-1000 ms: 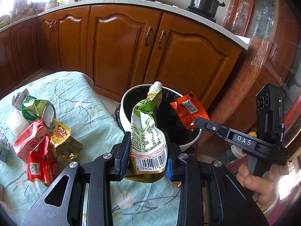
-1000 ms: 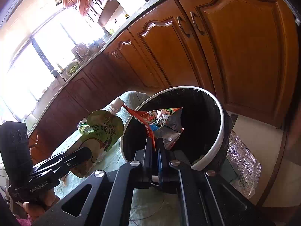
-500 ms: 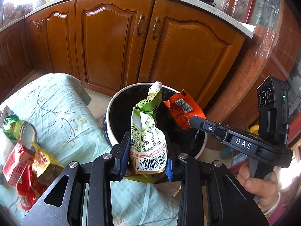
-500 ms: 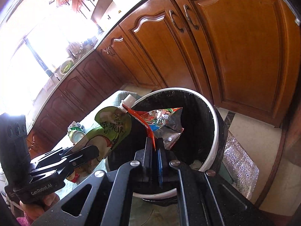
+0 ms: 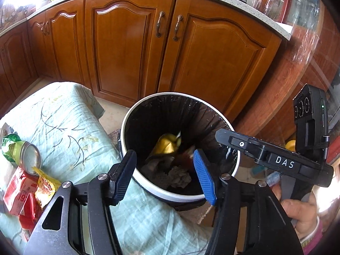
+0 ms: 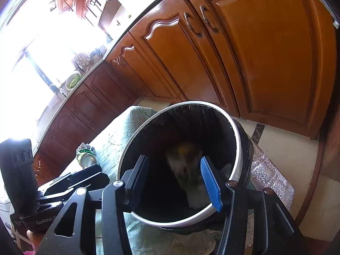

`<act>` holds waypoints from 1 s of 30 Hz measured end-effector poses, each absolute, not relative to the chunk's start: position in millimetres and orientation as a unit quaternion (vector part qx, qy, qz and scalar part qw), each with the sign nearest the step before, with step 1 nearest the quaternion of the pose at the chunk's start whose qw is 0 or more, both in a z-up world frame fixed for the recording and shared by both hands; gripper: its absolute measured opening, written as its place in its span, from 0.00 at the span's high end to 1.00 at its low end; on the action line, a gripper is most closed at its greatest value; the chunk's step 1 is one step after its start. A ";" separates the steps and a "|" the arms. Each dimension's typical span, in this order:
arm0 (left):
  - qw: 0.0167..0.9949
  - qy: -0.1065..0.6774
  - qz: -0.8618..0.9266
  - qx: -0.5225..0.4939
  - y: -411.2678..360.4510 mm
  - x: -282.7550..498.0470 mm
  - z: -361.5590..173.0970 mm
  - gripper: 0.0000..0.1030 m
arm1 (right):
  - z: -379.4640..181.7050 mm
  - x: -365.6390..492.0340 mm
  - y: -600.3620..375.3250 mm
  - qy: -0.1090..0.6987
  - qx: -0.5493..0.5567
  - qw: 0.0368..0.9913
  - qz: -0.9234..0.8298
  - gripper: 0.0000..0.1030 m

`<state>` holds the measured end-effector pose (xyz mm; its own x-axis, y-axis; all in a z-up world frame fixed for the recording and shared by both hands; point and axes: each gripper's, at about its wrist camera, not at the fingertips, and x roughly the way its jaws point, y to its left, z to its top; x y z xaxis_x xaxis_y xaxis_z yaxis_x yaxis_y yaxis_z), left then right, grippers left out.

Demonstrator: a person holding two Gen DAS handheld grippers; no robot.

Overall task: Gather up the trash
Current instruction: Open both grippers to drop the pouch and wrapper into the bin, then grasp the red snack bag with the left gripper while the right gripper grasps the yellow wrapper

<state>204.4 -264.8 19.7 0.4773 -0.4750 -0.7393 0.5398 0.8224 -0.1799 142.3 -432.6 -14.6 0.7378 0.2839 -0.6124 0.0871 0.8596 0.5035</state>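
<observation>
A white trash bin (image 5: 148, 188) with a black liner stands beside the table; it also shows in the right wrist view (image 6: 234, 140). My left gripper (image 5: 163, 162) is open and empty over the bin's near rim. My right gripper (image 6: 173, 166) is open and empty above the bin mouth; it shows from the side in the left wrist view (image 5: 222, 136). A yellow-green pouch (image 5: 167, 144) and a blurred red wrapper (image 5: 188, 152) are falling inside the bin, over crumpled trash (image 5: 176, 175). The right wrist view shows the same falling trash as a blur (image 6: 184, 161).
A table with a pale green cloth (image 5: 70, 123) holds more trash at its left edge: a green can (image 5: 23, 150), a red carton (image 5: 18, 189) and a yellow wrapper (image 5: 45, 184). Brown kitchen cabinets (image 5: 127, 48) stand behind the bin.
Both grippers opened over the bin. The green pouch left my left gripper and the red wrapper left my right gripper; both are dropping into the bin.
</observation>
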 end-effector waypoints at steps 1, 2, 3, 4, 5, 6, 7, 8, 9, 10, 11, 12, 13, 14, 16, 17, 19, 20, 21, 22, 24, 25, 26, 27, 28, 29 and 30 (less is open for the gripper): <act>0.858 0.419 -0.295 0.034 -261.0 203.4 19.2 0.44 | -13.4 139.8 -430.7 0.354 0.259 0.897 0.055 0.38; 0.858 0.419 -0.295 0.028 -255.2 202.1 18.6 0.44 | -12.3 137.4 -428.7 0.350 0.259 0.899 0.056 0.35; 0.859 0.418 -0.295 0.021 -249.9 199.5 18.5 0.44 | -11.1 135.1 -426.5 0.346 0.259 0.900 0.057 0.31; 0.860 0.417 -0.293 0.015 -243.6 196.1 17.9 0.44 | -9.9 133.9 -423.5 0.342 0.259 0.901 0.058 0.28; 0.862 0.415 -0.291 0.009 -238.1 192.5 18.3 0.44 | -8.8 132.6 -419.1 0.339 0.258 0.903 0.060 0.27; 0.864 0.413 -0.290 0.004 -231.8 188.2 18.4 0.43 | -8.2 130.3 -414.9 0.337 0.257 0.904 0.061 0.24; 0.866 0.410 -0.287 -0.001 -225.2 183.8 18.1 0.43 | -7.5 128.7 -410.8 0.335 0.257 0.904 0.063 0.21; 0.868 0.408 -0.283 -0.005 -219.4 179.4 18.4 0.43 | -6.6 127.1 -406.1 0.333 0.258 0.905 0.067 0.20; 0.871 0.405 -0.280 -0.009 -212.3 174.8 18.7 0.43 | -6.3 124.4 -400.9 0.330 0.258 0.905 0.070 0.19; 0.874 0.401 -0.275 -0.014 -204.9 169.8 18.9 0.43 | -6.2 122.0 -395.8 0.327 0.258 0.906 0.072 0.17; 0.876 0.397 -0.271 -0.018 -197.5 164.4 19.4 0.43 | -5.5 120.7 -390.7 0.325 0.258 0.907 0.074 0.16; 0.879 0.395 -0.268 -0.021 -191.5 160.5 20.1 0.42 | -6.1 118.5 -384.2 0.323 0.258 0.907 0.079 0.15; 0.881 0.392 -0.262 -0.026 -182.8 155.3 20.3 0.42 | -7.3 116.2 -379.5 0.323 0.258 0.907 0.084 0.14; 0.883 0.391 -0.257 -0.031 -175.3 152.2 20.4 0.42 | -8.6 114.8 -373.2 0.324 0.257 0.906 0.088 0.14; 0.886 0.388 -0.248 -0.044 -159.9 145.9 20.2 0.41 | -11.6 113.0 -361.6 0.329 0.255 0.904 0.098 0.13; 0.888 0.388 -0.243 -0.051 -152.8 143.3 20.3 0.41 | -12.9 112.5 -356.4 0.332 0.254 0.902 0.104 0.13; 0.890 0.387 -0.233 -0.063 -138.6 138.8 19.8 0.41 | -16.6 110.7 -342.8 0.339 0.250 0.900 0.112 0.13; 0.891 0.386 -0.227 -0.067 -130.9 136.1 19.0 0.41 | -17.9 110.7 -337.3 0.342 0.247 0.899 0.118 0.13; 0.893 0.386 -0.221 -0.071 -123.8 133.3 18.2 0.41 | -19.7 110.3 -331.6 0.344 0.245 0.898 0.121 0.13; 0.894 0.385 -0.214 -0.075 -116.4 130.9 17.0 0.41 | -21.1 110.5 -326.2 0.347 0.243 0.897 0.125 0.13; 0.896 0.386 -0.203 -0.085 -101.1 126.3 14.0 0.41 | -24.2 110.3 -316.0 0.353 0.239 0.895 0.134 0.13; 0.896 0.386 -0.197 -0.090 -93.2 124.3 12.9 0.41 | -25.5 109.9 -311.0 0.355 0.237 0.894 0.137 0.13; 0.897 0.387 -0.191 -0.095 -85.7 122.6 11.3 0.41 | -26.6 110.2 -306.3 0.358 0.235 0.893 0.140 0.13; 0.898 0.387 -0.186 -0.099 -79.1 120.3 9.3 0.41 | -27.5 109.9 -301.2 0.360 0.231 0.892 0.144 0.13; 0.899 0.387 -0.178 -0.106 -70.8 118.4 7.7 0.41 | -28.5 110.5 -297.3 0.362 0.228 0.892 0.147 0.13; 0.901 0.385 -0.169 -0.111 -63.0 116.5 6.2 0.41 | -29.1 111.1 -292.9 0.363 0.226 0.892 0.149 0.13; 0.903 0.382 -0.161 -0.116 -57.3 114.5 5.0 0.41 | -30.5 111.1 -287.8 0.365 0.223 0.891 0.151 0.13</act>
